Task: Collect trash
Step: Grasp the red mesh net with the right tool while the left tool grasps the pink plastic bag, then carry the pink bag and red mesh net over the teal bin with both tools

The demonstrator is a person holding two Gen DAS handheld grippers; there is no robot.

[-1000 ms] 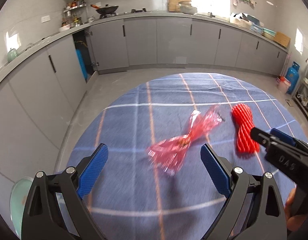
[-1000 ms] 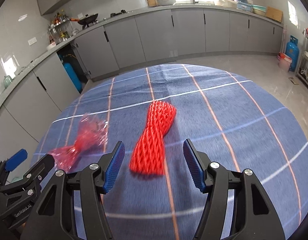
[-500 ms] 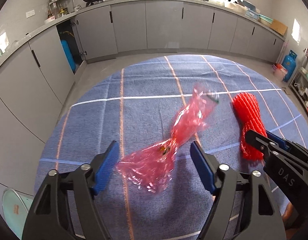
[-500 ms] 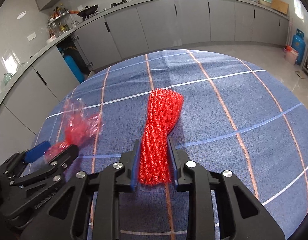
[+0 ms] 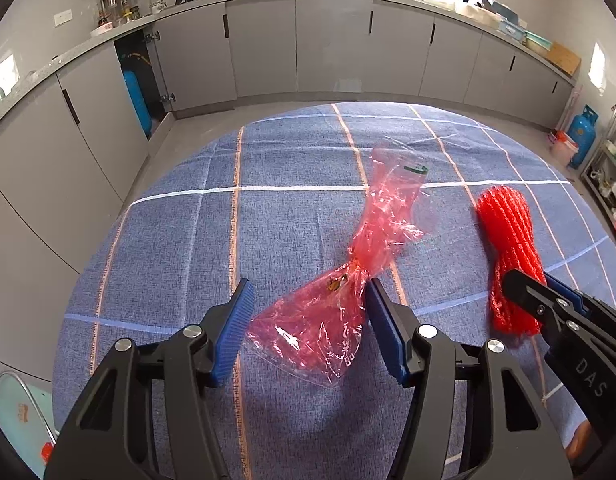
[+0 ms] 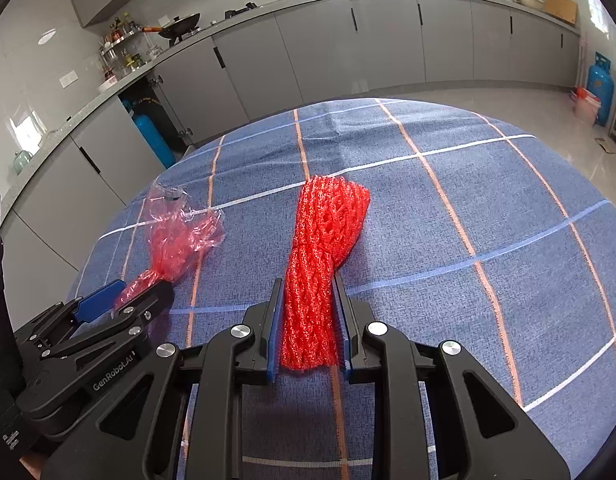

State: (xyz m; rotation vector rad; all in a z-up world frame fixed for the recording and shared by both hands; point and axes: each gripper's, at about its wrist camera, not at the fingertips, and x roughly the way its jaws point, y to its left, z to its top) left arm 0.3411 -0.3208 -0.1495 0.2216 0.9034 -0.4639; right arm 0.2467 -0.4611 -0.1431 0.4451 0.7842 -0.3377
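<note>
Right gripper [image 6: 308, 332]: nearest to you, its blue pads press on both sides of the near end of the red mesh net [image 6: 322, 264]; you are grasping it, with the rest of the net lying along the blue checked tablecloth [image 6: 488, 208].
Left gripper [image 5: 305, 328]: released, jaws spread wide around the near end of the pink plastic bag [image 5: 348, 280]; the right pad looks to be touching the film, the left pad is apart from it.
Step in hand: picking up both pieces of trash at once; the net is secured, the bag is not yet.
Next move: squeeze your left gripper on the bag's bunched waist, then lift both.
Caution: the film is thin and slippery, so it may slide out of a shallow pinch.
Far end: no trash bin shows on the table; grey cabinets [image 5: 332, 44] stand beyond.
</note>
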